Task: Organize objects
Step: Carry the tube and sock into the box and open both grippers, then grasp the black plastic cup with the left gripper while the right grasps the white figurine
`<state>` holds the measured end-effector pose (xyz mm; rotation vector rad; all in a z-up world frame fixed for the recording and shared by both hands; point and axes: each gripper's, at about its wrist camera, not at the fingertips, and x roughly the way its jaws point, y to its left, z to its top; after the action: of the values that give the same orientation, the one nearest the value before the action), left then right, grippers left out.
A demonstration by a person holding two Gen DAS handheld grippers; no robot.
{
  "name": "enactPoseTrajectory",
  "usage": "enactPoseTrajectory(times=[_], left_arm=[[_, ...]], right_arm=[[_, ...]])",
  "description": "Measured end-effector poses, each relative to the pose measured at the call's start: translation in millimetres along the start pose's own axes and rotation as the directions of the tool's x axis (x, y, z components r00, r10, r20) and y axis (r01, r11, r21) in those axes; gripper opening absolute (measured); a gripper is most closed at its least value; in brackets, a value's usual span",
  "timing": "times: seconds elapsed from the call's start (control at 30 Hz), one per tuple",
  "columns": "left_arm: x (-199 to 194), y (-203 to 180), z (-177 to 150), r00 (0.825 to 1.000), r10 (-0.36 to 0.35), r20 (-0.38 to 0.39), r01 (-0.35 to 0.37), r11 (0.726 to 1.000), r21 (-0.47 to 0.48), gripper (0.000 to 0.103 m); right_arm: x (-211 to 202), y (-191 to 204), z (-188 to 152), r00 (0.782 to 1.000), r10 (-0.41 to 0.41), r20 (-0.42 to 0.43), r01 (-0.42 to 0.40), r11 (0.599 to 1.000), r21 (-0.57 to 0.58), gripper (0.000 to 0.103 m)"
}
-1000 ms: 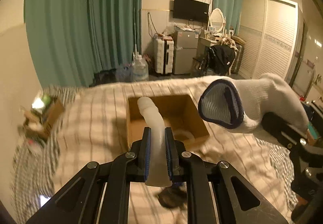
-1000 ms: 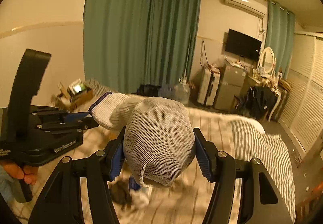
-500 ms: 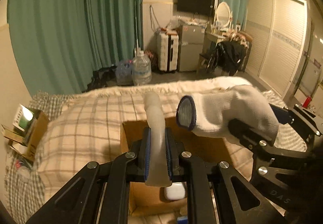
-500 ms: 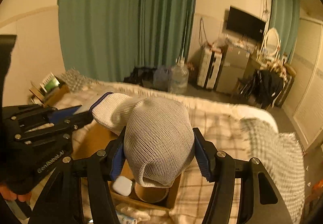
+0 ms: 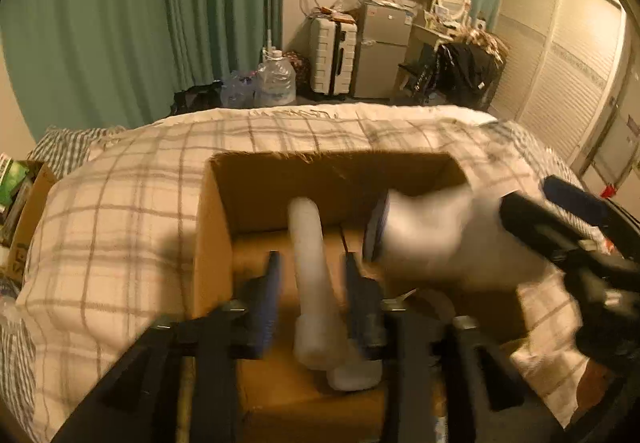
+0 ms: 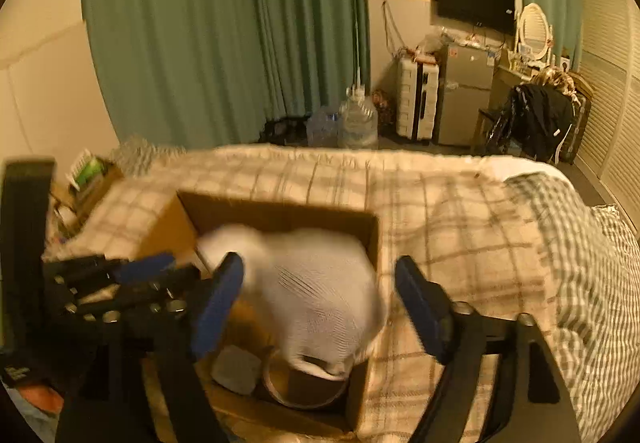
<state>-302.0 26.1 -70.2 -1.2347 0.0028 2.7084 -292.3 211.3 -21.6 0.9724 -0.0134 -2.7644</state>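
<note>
Both grippers just let go, left (image 5: 310, 293) dropping the tube (image 5: 314, 283), right (image 6: 320, 307) the sock (image 6: 316, 291) (blurred), both falling into the box (image 5: 248, 179).

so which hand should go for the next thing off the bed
Right, probably. The right hand-held gripper is open over the box at the uncluttered bed side; the sock looks free. The left hand-held gripper is open around a white tube.
</note>
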Motion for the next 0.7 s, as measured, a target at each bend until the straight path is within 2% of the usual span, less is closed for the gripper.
enactPoseTrajectory(times=[0.07, 0.13, 0.23, 0.37, 0.47, 0.57, 0.7], left_arm=[[-21.7, 1.4, 0.3, 0.999, 0.010, 0.051, -0.009, 1.000, -0.018, 0.073], [-39.5, 1.4, 2.2, 0.996, 0.024, 0.083, -0.023, 1.000, -0.013, 0.074], [-74.9, -0.2, 3.3, 0.993, 0.047, 0.106, -0.046, 0.999, -0.009, 0.083], [-125.8, -0.5, -4.6, 0.985, 0.040, 0.170, -0.039, 0.999, -0.011, 0.101], [-154.2, -5.9, -13.2, 0.981, 0.019, 0.192, -0.026, 0.999, 0.034, 0.103], [-177.2, -13.2, -25.2, 0.977, 0.029, 0.211, -0.045, 0.996, 0.071, 0.103], [-192.9, -14.9, -46.9, 0.976, 0.036, 0.213, -0.051, 0.997, 0.065, 0.103]], right_arm=[[-23.1, 2.8, 8.1, 0.999, -0.004, 0.036, 0.004, 1.000, -0.002, 0.087], [-49.6, 7.1, 15.0, 0.997, -0.021, 0.072, 0.022, 1.000, -0.013, 0.088], [-89.9, 15.4, 22.0, 0.994, -0.039, 0.103, 0.043, 0.998, -0.039, 0.088], [-150.8, 26.5, 23.2, 0.987, -0.046, 0.154, 0.056, 0.997, -0.060, 0.088], [-194.4, 31.5, 24.0, 0.981, -0.035, 0.192, 0.047, 0.997, -0.063, 0.088], [-223.7, 37.9, 23.4, 0.975, -0.062, 0.213, 0.082, 0.993, -0.084, 0.088], [-246.3, 48.5, 7.1, 0.971, -0.063, 0.229, 0.094, 0.988, -0.126, 0.088]])
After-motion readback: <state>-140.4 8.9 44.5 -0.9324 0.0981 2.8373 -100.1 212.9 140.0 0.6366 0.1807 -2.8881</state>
